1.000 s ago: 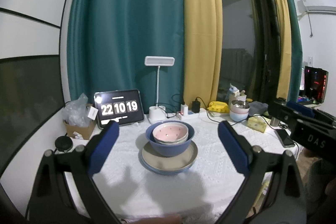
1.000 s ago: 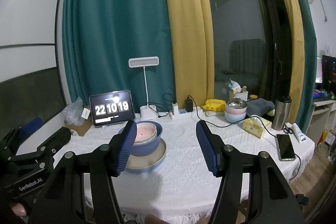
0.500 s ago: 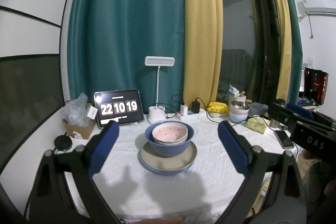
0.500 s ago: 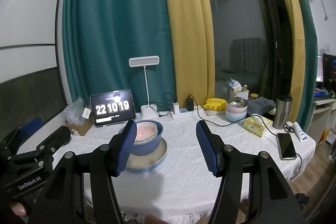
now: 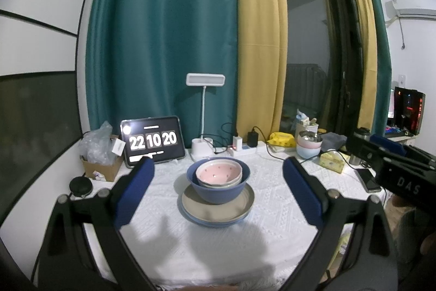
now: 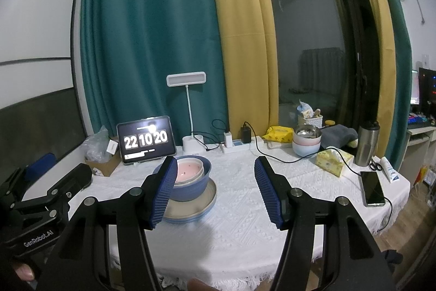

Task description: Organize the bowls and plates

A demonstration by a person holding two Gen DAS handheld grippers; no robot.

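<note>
We see the left gripper [image 5: 218, 190] with its two blue-padded fingers [image 5: 133, 192] spread wide, holding nothing and touching nothing; the stack of dishes sits framed in the gap between them, farther out on the table. The right gripper [image 6: 215, 191] is likewise spread, its ribbed blue pads [image 6: 268, 191] apart and empty. In the right wrist view its left pad overlaps the stack in the picture, but we cannot tell whether it touches.

The stack stands near the middle of the table covered in a white textured tablecloth [image 5: 272, 231]. At the bottom lies a shallow round plate with a beige face and blue rim [image 5: 218, 205]. On it sits a deep blue ceramic bowl [image 5: 218, 188], upright, and nested inside that is a pink bowl with small dark spots [image 5: 218, 173], itself resting in a pale bowl whose rim just shows beneath it.

Well apart, near the far right of the table, we see a second small stack: a pale blue and pink pair of bowls with a metal bowl on top [image 6: 306, 139]. Behind the main stack stand a black tablet clock reading 22 10 20 [image 5: 152, 139] and a white desk lamp [image 5: 204, 116]. A yellow tissue box [image 6: 333, 158] and a dark smartphone [image 6: 372, 188] lie to the right.
</note>
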